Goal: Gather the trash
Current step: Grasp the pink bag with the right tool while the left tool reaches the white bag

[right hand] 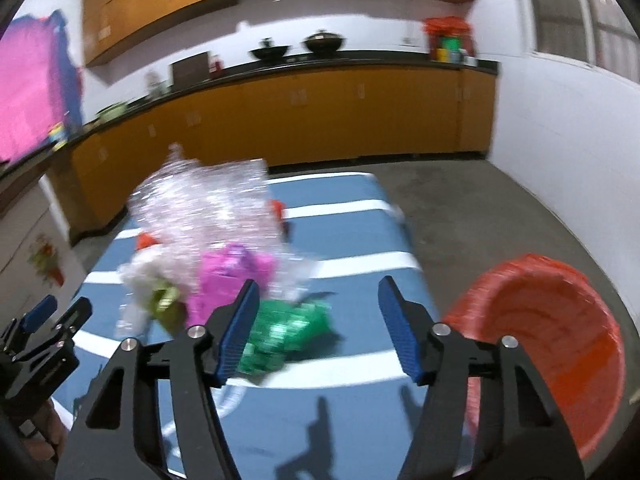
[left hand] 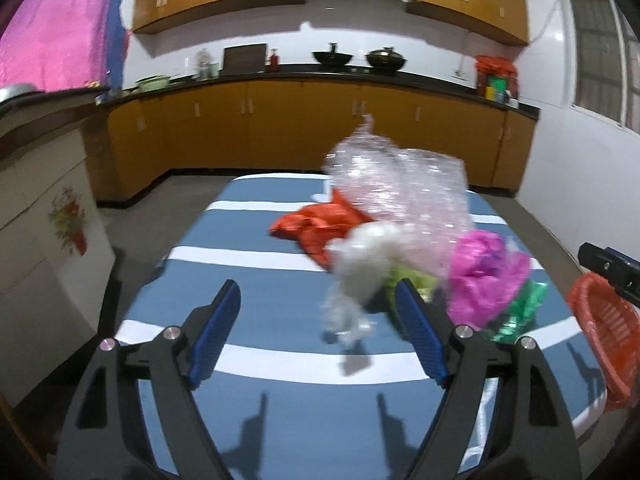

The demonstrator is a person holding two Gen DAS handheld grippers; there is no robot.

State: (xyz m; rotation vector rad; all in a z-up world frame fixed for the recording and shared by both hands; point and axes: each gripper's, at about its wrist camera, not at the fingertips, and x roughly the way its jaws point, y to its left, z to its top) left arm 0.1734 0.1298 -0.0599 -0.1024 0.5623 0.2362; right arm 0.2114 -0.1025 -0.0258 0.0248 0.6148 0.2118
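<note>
Trash lies in a loose heap on a table [left hand: 256, 412] covered with a blue cloth with white stripes, in a kitchen with orange-brown cabinets [left hand: 304, 128] along the far wall.

From the left wrist camera, the heap sits at about one o'clock, past the fingertips. A crumpled clear bubble wrap [left hand: 400, 184] stands tallest at the back. A red plastic bag [left hand: 316, 224] lies at its left. In front of it is a white plastic bag [left hand: 360, 264], blurred. A pink plastic bag [left hand: 484, 276] is at two o'clock, with a green foil wrapper [left hand: 520, 312] just below it. A yellow-green scrap [left hand: 416, 280] peeks out between the white and pink bags.

The left gripper [left hand: 320, 332] hovers over the cloth with its blue-padded jaws spread wide and nothing between them; the white bag shows beyond the gap.

From the right wrist camera, the same heap is at eleven o'clock. The right gripper [right hand: 316, 324] also has its jaws apart and empty, with the green wrapper just beside the left pad. A red basket [right hand: 560, 340] sits at three o'clock, at the table's right edge. The left gripper appears at the frame's left edge, at nine o'clock.
</note>
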